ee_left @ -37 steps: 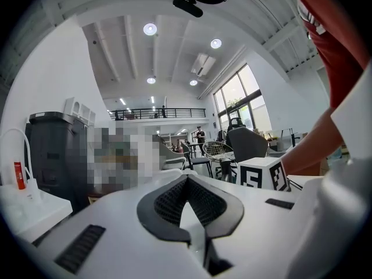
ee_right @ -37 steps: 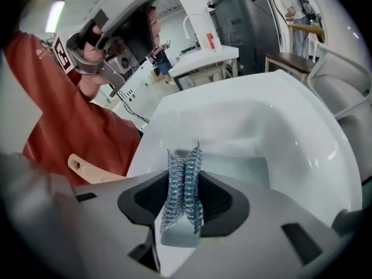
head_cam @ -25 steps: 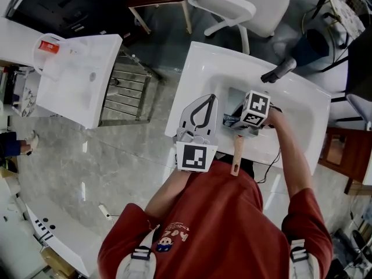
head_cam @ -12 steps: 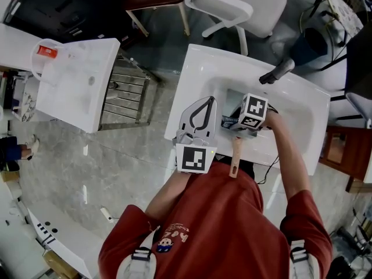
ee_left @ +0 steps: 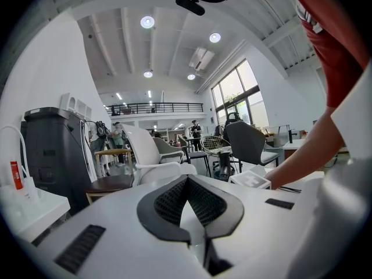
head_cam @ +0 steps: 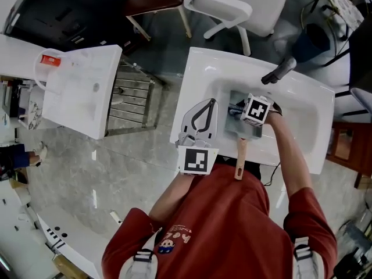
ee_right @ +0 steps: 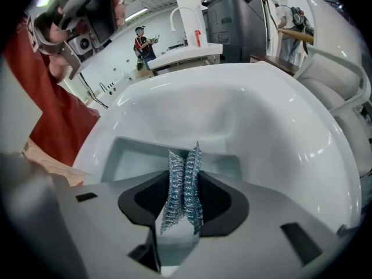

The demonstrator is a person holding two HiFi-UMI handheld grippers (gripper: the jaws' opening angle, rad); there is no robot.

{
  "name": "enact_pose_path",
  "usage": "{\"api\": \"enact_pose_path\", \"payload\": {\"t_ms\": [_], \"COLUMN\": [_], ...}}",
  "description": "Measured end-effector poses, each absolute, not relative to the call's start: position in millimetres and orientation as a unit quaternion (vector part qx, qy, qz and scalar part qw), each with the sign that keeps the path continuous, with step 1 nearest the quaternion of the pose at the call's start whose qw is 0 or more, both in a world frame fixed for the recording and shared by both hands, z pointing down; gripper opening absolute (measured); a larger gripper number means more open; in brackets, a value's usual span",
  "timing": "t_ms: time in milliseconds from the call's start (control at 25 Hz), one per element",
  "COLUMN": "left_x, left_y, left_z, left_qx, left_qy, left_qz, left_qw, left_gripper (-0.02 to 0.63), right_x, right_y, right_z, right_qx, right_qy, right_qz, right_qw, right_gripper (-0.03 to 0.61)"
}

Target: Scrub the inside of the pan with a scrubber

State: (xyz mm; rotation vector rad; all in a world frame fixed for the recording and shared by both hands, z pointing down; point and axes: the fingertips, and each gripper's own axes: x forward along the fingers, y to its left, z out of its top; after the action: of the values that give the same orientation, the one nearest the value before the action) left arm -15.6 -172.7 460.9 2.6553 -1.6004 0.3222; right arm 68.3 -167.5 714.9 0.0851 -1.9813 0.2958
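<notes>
Across the middle of the head view lies a white sink (head_cam: 200,68), with a dark faucet (head_cam: 279,71) at its far rim. Left of it, well apart, stands a second white basin unit (head_cam: 81,92), and a white chair (head_cam: 232,2) sits beyond the sink.

Inside the sink rests the grey square pan (head_cam: 237,128), and its wooden handle (head_cam: 239,158) reaches out over the near rim toward the person in the red shirt.

At the sink's left edge, the left tool (head_cam: 210,102) points away from the person. In the left gripper view its jaws are drawn together at the tips with nothing between them, and it looks out into the room.

The right tool (head_cam: 237,111) is down over the pan. In the right gripper view its jaws are clamped on the scrubber (ee_right: 185,185), a folded strip of shiny silver-blue mesh standing up between the dark pads, with the pan's pale inside (ee_right: 133,156) just past it. Whether the scrubber touches the pan cannot be told.
</notes>
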Motion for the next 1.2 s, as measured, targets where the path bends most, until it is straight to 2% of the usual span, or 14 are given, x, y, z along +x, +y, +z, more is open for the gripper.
{"api": "enact_pose_path", "payload": {"t_ms": [320, 1200], "left_x": [-10.9, -10.3], "left_y": [-171.3, -164.3], "left_z": [468.0, 466.2], "left_qx": [0.851, 0.852], "left_qy": [-0.512, -0.512], "left_qz": [0.111, 0.101], "left_qw": [0.018, 0.022], "left_gripper": [0.011, 0.011], "right_x": [73.9, 81.8], "right_y": [-200.4, -195.5], "right_z": [743.6, 727.5], "right_qx": [0.119, 0.138], "right_qy": [-0.830, -0.831], "right_qz": [0.077, 0.095], "right_qw": [0.539, 0.530], "right_gripper": [0.156, 0.153]}}
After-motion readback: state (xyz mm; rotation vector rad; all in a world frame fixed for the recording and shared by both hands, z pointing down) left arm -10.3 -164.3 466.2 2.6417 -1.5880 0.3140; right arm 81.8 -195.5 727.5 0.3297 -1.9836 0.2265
